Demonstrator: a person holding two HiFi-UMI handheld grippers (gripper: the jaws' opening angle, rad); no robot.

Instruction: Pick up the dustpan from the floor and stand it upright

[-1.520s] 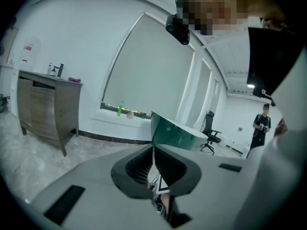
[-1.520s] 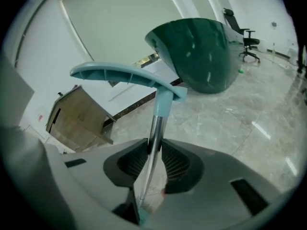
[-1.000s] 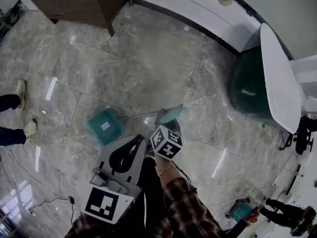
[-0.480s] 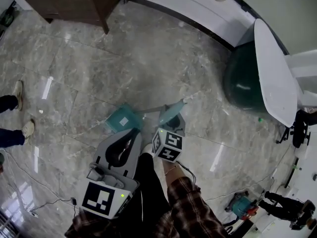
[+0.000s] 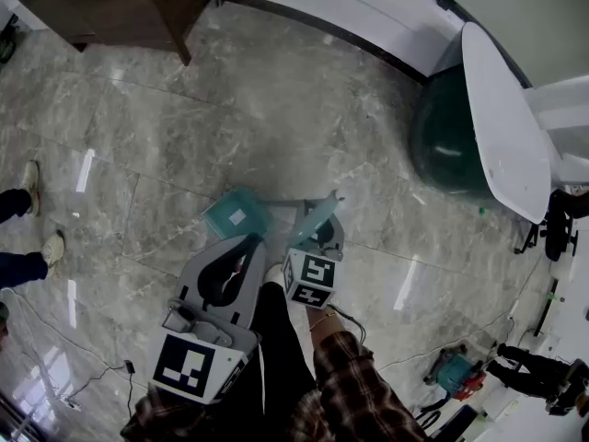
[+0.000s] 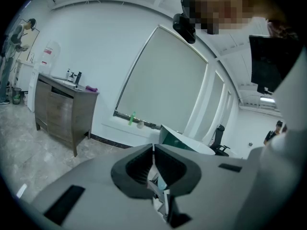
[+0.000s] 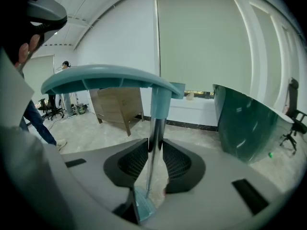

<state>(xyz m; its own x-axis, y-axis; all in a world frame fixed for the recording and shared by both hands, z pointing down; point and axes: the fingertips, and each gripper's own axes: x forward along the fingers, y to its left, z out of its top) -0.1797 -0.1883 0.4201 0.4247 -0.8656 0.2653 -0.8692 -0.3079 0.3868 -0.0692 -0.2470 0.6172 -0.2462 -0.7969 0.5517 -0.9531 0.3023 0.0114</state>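
The teal dustpan has a thin metal pole. In the head view its pan (image 5: 235,213) hangs tilted just left of the teal handle grip (image 5: 318,217). My right gripper (image 5: 319,243) is shut on the pole. In the right gripper view the pole (image 7: 154,139) stands upright between the ribbed pads (image 7: 178,163), with the wide teal grip (image 7: 108,78) above and a teal piece (image 7: 142,208) below. My left gripper (image 5: 247,244) hovers beside the pan, its jaws shut on nothing; the left gripper (image 6: 153,149) shows its tips touching.
A brown cabinet (image 5: 120,3) stands at the far left by the white wall base (image 5: 322,7). A dark green curved desk with a white top (image 5: 492,127) is at the right. A bystander's shoes (image 5: 41,215) are at the left edge, cables (image 5: 92,366) on the floor.
The pan has swung right and nearer the grippers, off its flat spot on the floor. My right gripper has risen and rolled with the pole. The left gripper has barely moved.
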